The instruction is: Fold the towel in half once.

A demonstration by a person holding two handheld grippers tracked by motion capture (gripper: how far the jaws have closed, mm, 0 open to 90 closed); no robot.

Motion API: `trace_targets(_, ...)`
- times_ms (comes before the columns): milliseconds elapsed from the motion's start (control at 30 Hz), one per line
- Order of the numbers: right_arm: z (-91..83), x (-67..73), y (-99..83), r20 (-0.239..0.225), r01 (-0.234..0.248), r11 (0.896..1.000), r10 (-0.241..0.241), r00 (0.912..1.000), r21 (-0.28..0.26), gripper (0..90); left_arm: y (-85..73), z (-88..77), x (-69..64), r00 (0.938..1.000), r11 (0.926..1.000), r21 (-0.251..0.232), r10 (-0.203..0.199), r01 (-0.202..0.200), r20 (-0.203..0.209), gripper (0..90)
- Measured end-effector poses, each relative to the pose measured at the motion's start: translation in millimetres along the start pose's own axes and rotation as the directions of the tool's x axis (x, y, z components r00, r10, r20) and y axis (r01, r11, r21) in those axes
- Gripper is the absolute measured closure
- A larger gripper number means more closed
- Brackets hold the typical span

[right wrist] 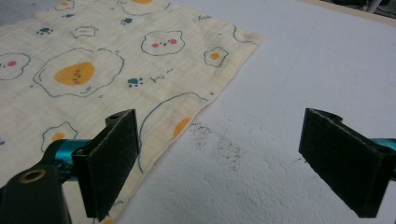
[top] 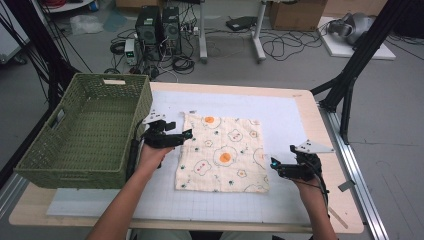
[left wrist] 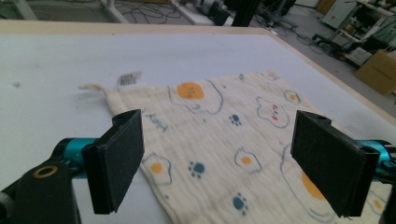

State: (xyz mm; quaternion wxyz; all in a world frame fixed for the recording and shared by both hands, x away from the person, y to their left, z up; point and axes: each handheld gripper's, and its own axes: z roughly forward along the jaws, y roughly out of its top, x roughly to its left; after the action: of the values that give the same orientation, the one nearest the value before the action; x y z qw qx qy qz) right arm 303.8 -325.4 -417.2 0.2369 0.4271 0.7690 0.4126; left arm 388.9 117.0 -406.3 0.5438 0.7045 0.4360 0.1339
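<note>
Flat on the mat, egg-print cloth [top: 221,153] between left tool [top: 186,134] and right tool [top: 274,163], both gaping wide

Black hand-held gripper [left wrist: 219,163] jaws, teal fittings, grey three-cornered plates

The cloth [top: 221,152] is cream, printed with fried eggs with orange yolks, outlined faces with pink cheeks and small blue paw prints. The basket [top: 85,131] is olive green woven wicker. The worktop [top: 280,112] has a white gridded mat edged in pale wood, and each gripper has black jaws on teal fittings.
</note>
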Motion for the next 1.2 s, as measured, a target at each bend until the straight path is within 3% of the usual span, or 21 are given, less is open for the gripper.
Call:
trace_targets(167, 1.4, 0.3, 0.3, -0.008, 0.002, 1.000, -0.002, 1.0000, 0.002, 11.7, 16.8, 17.8, 3.5, 0.9990, 0.9990, 0.033, 0.032, -0.031, -0.030, 18.1)
trace_targets(267, 1.5, -0.2, 0.5, -0.012, 0.002, 1.000, -0.002, 0.9999, -0.005, 11.7, 23.7, 30.5, 10.1, 0.9983, 0.9979, 0.061, 0.023, -0.020, -0.053, 18.5)
trace_targets(433, 1.4, -0.9, 0.1, -0.016, 0.001, 1.000, -0.001, 0.9999, -0.001, 11.6, 36.0, 50.8, 26.6, 0.9903, 0.9949, 0.101, 0.021, -0.008, -0.137, 20.2)
trace_targets(500, 1.5, -0.8, 0.0, -0.015, 0.002, 1.000, -0.002, 0.9999, -0.001, 11.7, 38.4, 57.2, 30.3, 0.9882, 0.9928, 0.120, 0.018, 0.000, -0.152, 20.9)
trace_targets(600, 2.0, -0.7, -0.4, -0.016, -0.006, 1.000, 0.007, 0.9998, 0.005, 11.7, 40.5, 67.9, 33.5, 0.9854, 0.9903, 0.138, 0.039, -0.016, -0.166, 22.7)
trace_targets(733, 2.5, -1.3, -0.9, -0.018, -0.006, 1.000, 0.006, 0.9998, 0.007, 11.7, 36.2, 80.3, 39.4, 0.9791, 0.9865, 0.164, 0.035, -0.002, -0.200, 26.1)
trace_targets(833, 2.3, -1.1, -1.1, -0.019, -0.010, 1.000, 0.011, 0.9998, 0.007, 11.7, 29.0, 88.1, 43.6, 0.9770, 0.9788, 0.205, 0.042, 0.001, -0.209, 33.5)
trace_targets(967, 2.6, -1.2, -1.5, -0.019, -0.011, 1.000, 0.011, 0.9998, 0.007, 11.7, 22.5, 95.8, 46.6, 0.9687, 0.9745, 0.224, 0.063, -0.007, -0.240, 36.4)
trace_targets(1100, 2.9, -0.8, -1.7, -0.022, -0.011, 1.000, 0.011, 0.9997, 0.011, 11.7, 17.2, 102.0, 47.2, 0.9515, 0.9664, 0.255, 0.109, -0.034, -0.288, 39.1)
trace_targets(1200, 3.4, -1.6, -2.0, -0.021, -0.012, 1.000, 0.012, 0.9997, 0.010, 11.6, 14.4, 104.5, 47.1, 0.9424, 0.9572, 0.280, 0.159, -0.074, -0.294, 43.4)
